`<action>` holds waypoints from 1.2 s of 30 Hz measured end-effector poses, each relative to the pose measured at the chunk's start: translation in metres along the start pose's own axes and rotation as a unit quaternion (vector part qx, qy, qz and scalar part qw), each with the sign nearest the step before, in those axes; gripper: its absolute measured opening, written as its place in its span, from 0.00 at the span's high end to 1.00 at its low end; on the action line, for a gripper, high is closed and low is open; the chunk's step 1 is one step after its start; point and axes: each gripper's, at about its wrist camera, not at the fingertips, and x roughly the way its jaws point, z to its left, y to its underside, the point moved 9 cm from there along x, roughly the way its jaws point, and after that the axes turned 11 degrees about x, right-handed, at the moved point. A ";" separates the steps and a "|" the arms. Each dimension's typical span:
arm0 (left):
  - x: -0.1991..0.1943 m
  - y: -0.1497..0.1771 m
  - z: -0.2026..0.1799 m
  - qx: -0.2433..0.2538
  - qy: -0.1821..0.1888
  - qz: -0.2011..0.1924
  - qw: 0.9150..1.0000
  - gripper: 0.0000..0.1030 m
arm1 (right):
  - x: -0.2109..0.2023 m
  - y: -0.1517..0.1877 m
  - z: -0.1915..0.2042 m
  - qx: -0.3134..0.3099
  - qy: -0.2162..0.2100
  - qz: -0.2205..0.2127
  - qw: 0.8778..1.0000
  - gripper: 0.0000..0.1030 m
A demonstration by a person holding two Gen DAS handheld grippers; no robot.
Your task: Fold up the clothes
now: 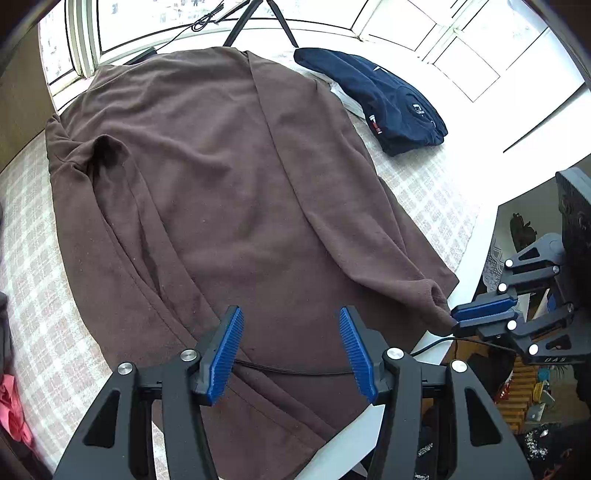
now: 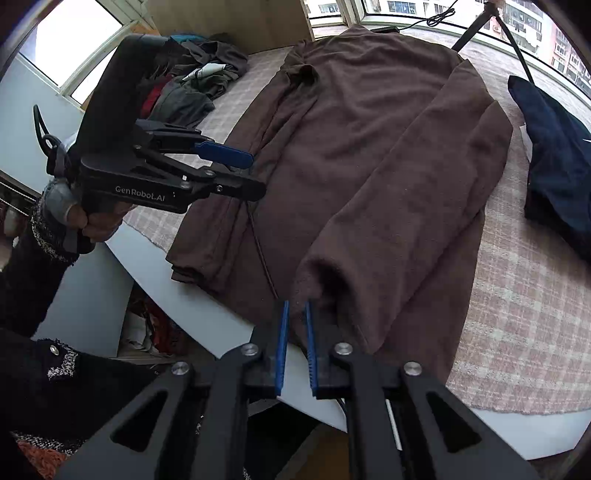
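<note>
A brown sweater [image 1: 207, 192] lies flat on a checked tablecloth [image 1: 44, 295]. One sleeve [image 1: 343, 221] is folded diagonally down its body. In the right wrist view my right gripper [image 2: 296, 308] is shut on that sleeve's cuff [image 2: 321, 273] at the near table edge; the left wrist view shows the same gripper [image 1: 455, 319] pinching the cuff [image 1: 436, 299]. My left gripper [image 1: 291, 317] is open above the sweater's lower hem with nothing between its fingers. It also shows at the left of the right wrist view [image 2: 251, 173], held by a hand, over the sweater's [image 2: 369, 140] left side.
A folded navy garment [image 1: 380, 99] lies at the far right of the table [image 2: 554, 147]. A heap of clothes [image 2: 192, 81] sits far left, a pink garment [image 1: 11, 406] near left. A black cable [image 2: 262, 254] crosses the sweater. The white table edge [image 2: 166, 266] is close. Tripod legs [image 1: 240, 26] stand behind.
</note>
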 end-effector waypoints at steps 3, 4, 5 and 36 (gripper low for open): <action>0.008 0.004 -0.027 0.026 0.011 -0.003 1.000 0.49 | -0.047 -0.027 -0.020 0.030 -0.029 -0.033 0.999 0.64; 0.011 0.005 -0.037 0.035 0.015 -0.004 0.999 0.49 | -0.058 -0.037 -0.035 0.041 -0.019 -0.042 0.998 0.64; 0.015 0.006 -0.039 0.032 0.012 0.001 0.999 0.49 | -0.069 -0.047 -0.050 0.052 -0.010 -0.052 0.997 0.64; 0.061 0.036 -0.087 -0.003 -0.116 0.018 0.993 0.58 | 0.047 0.042 -0.037 -0.048 0.107 -0.024 0.993 0.64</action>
